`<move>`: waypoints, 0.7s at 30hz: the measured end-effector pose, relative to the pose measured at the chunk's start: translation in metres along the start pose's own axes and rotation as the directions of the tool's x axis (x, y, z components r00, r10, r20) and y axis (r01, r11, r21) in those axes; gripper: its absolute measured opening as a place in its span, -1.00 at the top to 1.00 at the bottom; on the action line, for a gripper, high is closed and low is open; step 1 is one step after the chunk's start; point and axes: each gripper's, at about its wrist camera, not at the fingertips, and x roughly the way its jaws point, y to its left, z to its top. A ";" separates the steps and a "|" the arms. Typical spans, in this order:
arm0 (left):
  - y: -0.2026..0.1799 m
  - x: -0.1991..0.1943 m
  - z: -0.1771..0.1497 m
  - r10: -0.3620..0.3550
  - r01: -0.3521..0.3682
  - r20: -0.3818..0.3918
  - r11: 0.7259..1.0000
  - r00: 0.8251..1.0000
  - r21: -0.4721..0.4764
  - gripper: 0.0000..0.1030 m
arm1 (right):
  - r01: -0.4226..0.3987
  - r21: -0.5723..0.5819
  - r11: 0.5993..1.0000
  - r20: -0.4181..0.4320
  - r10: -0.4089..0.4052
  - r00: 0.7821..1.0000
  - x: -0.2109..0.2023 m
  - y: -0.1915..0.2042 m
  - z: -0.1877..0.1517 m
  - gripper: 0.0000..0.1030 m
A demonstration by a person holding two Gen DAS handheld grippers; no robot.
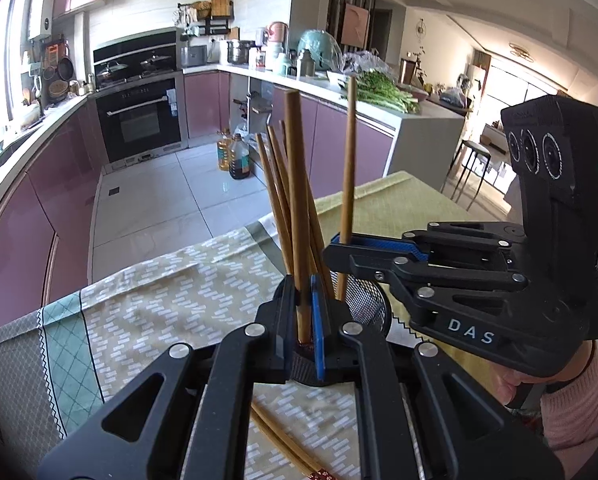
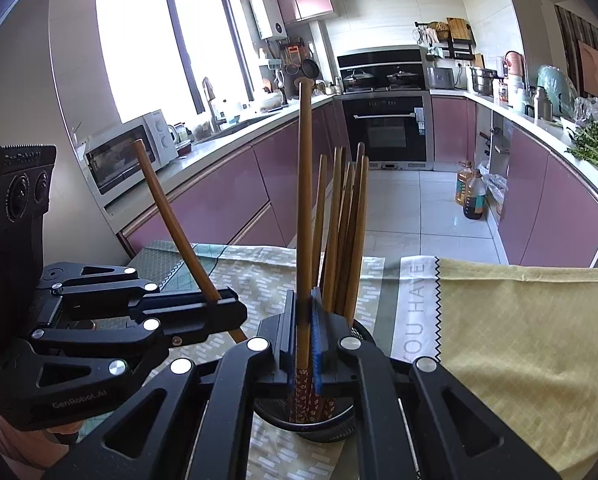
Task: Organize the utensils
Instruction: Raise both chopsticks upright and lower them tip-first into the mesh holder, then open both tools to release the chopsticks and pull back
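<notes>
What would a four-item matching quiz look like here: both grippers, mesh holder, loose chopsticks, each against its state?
Things:
1. left gripper
2. right gripper
3. mesh holder
4. loose chopsticks

States:
A. lying flat on the tablecloth
B. shut on the leaning chopstick
C. standing, with a chopstick bundle in it
D. shut on the upright chopstick

Pairs: 1-B, 2-D, 3-C, 4-A
</notes>
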 end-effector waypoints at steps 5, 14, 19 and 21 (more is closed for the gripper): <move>0.010 0.022 0.001 -0.021 0.019 -0.055 0.999 0.998 -0.027 0.84 | 0.015 0.012 1.000 -0.030 -0.015 0.999 0.012 -0.004 -0.005 0.88; 0.018 0.034 -0.001 0.011 -0.013 -0.047 0.999 0.999 -0.052 0.68 | 0.026 0.039 0.999 -0.027 -0.025 0.999 0.013 -0.009 -0.008 0.86; 0.022 0.027 -0.010 0.034 -0.034 -0.015 0.997 0.999 -0.070 0.59 | 0.030 0.052 0.998 -0.019 -0.029 0.999 0.009 -0.012 -0.009 0.86; 0.025 0.019 -0.015 0.041 -0.040 0.008 0.996 0.999 -0.084 0.56 | 0.024 0.049 0.999 -0.016 -0.023 1.000 0.005 -0.011 -0.010 0.86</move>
